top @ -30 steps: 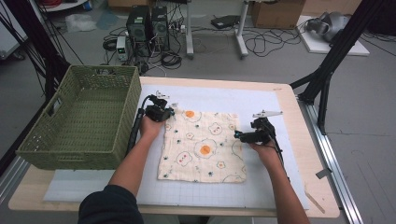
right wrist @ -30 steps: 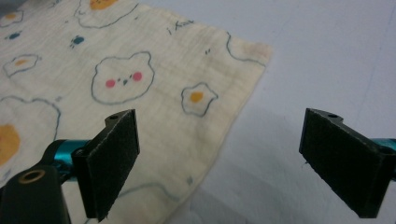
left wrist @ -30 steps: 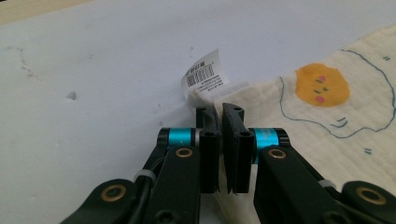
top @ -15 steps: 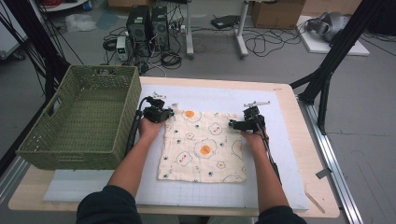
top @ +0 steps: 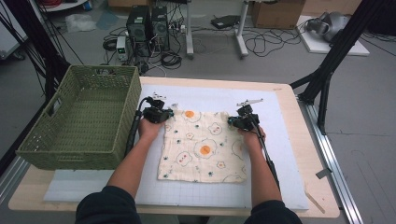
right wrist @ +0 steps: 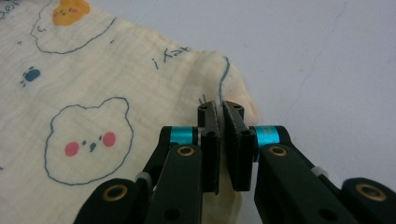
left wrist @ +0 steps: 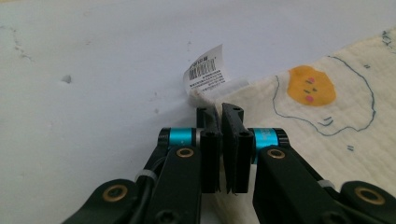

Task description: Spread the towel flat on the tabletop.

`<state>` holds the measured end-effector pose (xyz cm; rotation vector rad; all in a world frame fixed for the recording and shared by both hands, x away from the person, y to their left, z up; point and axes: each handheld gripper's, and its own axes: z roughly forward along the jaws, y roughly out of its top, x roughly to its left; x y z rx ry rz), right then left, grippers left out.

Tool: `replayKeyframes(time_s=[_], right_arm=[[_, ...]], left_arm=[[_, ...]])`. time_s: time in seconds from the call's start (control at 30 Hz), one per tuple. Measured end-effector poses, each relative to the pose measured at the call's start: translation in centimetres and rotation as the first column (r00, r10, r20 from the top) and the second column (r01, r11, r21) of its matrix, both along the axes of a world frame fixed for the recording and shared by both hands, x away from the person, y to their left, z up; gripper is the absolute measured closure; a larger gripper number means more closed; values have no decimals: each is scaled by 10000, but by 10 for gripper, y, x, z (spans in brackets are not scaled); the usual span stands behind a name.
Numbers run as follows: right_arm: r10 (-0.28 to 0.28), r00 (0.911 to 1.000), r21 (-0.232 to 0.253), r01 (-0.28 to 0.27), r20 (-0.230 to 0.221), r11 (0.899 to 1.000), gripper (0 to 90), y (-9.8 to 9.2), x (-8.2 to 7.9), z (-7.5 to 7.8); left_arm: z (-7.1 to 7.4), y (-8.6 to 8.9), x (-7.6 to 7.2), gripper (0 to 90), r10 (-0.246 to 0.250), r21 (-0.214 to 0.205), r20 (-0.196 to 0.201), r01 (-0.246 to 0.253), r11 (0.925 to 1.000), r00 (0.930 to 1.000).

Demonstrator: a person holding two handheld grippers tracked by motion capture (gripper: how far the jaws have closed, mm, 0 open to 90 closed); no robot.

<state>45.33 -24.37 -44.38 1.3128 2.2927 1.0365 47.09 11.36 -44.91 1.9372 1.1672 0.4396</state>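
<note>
Cables, computer towers and black stands crowd the floor beyond our bench (top: 299, 140), which carries a white mat (top: 215, 95), a green basket (top: 79, 121) at its left end and the cloth (top: 203, 149) spread flat mid-mat.

Change noted: a second ago our right hand sat out past the cloth's right edge, fingers spread wide. It has since come in to the far right corner, and its fingers have just been closing, with the corner's fabric between them. Our left hand has kept its place at the far left corner throughout.

Meaning, as we judge it: both far corners are now taken, so the cloth looks ready to be lifted or folded toward us. The near edge lies untouched, flat on the mat.

Fingers, left (left wrist: 220, 116): pressed together to a sliver, pinching the cloth's hem right beside its white barcode label (left wrist: 205, 72), which stands up just past the tips. The egg-yolk print (left wrist: 310, 86) lies to the right of the grip.

Fingers, right (right wrist: 220, 114): likewise drawn narrow, nipping a raised ridge of fabric at the corner; the cloth puckers up into the pads there. A bear print (right wrist: 86, 142) lies flat to the left.

High view agrees: left gripper (top: 161, 114) and right gripper (top: 238, 121) each at a far corner, well apart.
</note>
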Motion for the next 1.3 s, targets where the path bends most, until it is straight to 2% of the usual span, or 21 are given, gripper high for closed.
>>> replayKeyframes(time_s=[0.07, 0.17, 0.23, 0.33, 0.43, 0.5, 0.57, 0.63, 0.73, 0.8, 0.87, 1.07, 1.3], right_arm=[[115, 9996, -322, -106, 261, 9994, 858, 2, -1, 2], [199, 9962, -471, -159, 853, 9988, 858, 5, -4, 7], [131, 9933, -280, -100, 1146, 9996, 857, 5, -6, 11], [19, 9935, 172, -38, 1142, 9998, 857, 1, -7, 13], [73, 9926, 278, -108, 1214, 9996, 856, -2, -11, 14], [124, 9922, 272, -159, 1243, 9995, 856, -3, -14, 14], [73, 9916, 504, -139, 1294, 9986, 856, -8, -20, 14], [-2, 9921, 606, -75, 1256, 9981, 856, -11, -24, 13], [-31, 9907, 732, -70, 1361, 9973, 856, -17, -33, 15], [3, 9891, 724, -111, 1473, 9973, 856, -19, -39, 18], [107, 9880, 680, -214, 1542, 9975, 856, -21, -44, 21], [244, 9836, 654, -366, 1786, 9972, 856, -20, -56, 34], [586, 9803, 464, -685, 1884, 9966, 851, -14, -64, 40]], left_arm=[[3, 2, -1, 856, 43, -135, 126, -42, 9999, 9999], [9, 6, -2, 857, 189, -439, 424, -170, 9989, 9989], [14, 9, -3, 856, 416, -840, 630, -363, 9958, 9971], [20, 12, -5, 855, 443, -1168, 833, -344, 9926, 9955], [27, 11, -9, 854, 341, -1335, 1006, -205, 9908, 9943], [31, 10, -12, 854, 171, -1361, 1124, -16, 9907, 9935], [36, 6, -17, 853, -71, -1185, 1345, 232, 9927, 9909], [39, 4, -25, 852, -10, -1344, 1649, 235, 9907, 9863], [40, 5, -34, 853, -65, -1489, 1730, 327, 9883, 9849], [41, 5, -38, 853, -248, -1425, 1579, 476, 9887, 9871], [43, 5, -45, 853, -176, -1541, 1895, 474, 9869, 9817], [48, 9, -58, 853, -378, -1777, 1893, 721, 9814, 9812], [48, 15, -72, 853, -726, -1769, 1872, 1063, 9785, 9796]])
